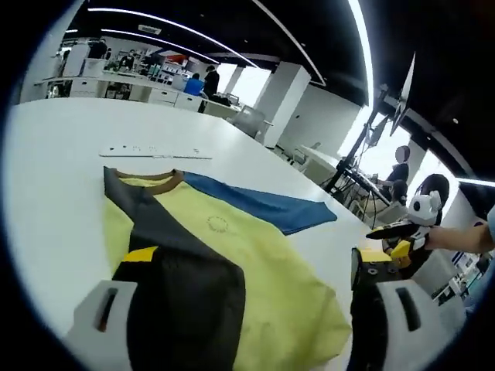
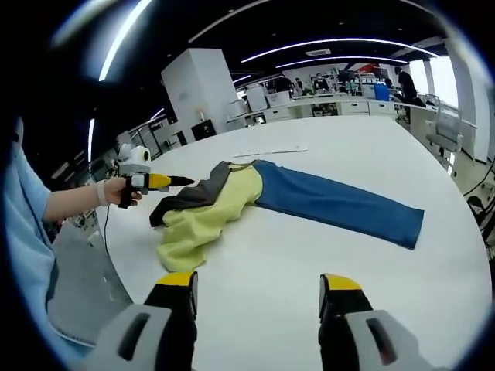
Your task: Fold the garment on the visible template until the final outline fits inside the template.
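1. Hovering over the white table (image 2: pixel 325 255), both grippers are in play, and the garment (image 2: pixel 232 197) lies partly folded near the table's left edge in the right gripper view.
2. Left gripper (image 2: pixel 174 182), held in a hand (image 2: pixel 116 192), has its tip right at the dark flap of the garment; whether it is pinching cloth, I cannot tell. In its own view the jaws stand wide, with the dark cloth lying between them.
3. Right gripper (image 2: pixel 259 290) is spread wide and holds nothing. It hangs over bare table, well short of the garment.
4. Key relation: the blue sleeve (image 2: pixel 340 205) runs long, stretching right and nearer from the yellow body (image 2: pixel 197 224). Its free end is the part closest to the right jaws, ahead and slightly right, so I judge that arm is the one to bring it in.
5. Template: no outline can be made out. A pale strip (image 1: pixel 155 152) lies beyond the collar.
6. Writing: a faint round emblem (image 1: pixel 218 224) on the yellow, too small to read.
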The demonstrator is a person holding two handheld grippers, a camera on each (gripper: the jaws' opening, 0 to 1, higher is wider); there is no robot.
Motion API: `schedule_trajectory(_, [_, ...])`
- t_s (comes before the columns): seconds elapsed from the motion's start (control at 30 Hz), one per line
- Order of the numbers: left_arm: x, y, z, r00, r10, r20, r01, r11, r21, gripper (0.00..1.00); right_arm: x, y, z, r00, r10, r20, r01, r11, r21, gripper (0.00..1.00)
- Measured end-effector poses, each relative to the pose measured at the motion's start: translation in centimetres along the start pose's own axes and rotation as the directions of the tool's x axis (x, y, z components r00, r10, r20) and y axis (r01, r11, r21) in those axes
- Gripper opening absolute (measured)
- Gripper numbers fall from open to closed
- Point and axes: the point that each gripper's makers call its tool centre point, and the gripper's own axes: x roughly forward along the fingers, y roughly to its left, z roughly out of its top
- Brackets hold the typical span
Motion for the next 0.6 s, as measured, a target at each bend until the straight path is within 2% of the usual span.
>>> schedule_trajectory(0.17, [-1.0,0.5,-0.2,1.0,0.01,-0.01,-0.01,1.0,0.004,0.99,0.2,0.1,0.1,1.0,0.005,-0.003,-0.005,1.0,-0.006,0.62])
schedule_trajectory(0.6, [-6.9,3.4,-2.4,0.996,0.086,-0.031,-0.087,0.996,-0.013,0.94,0.8,0.7,0.3,1.0,0.022,-0.006,-0.022,1.0,-0.012,0.62])
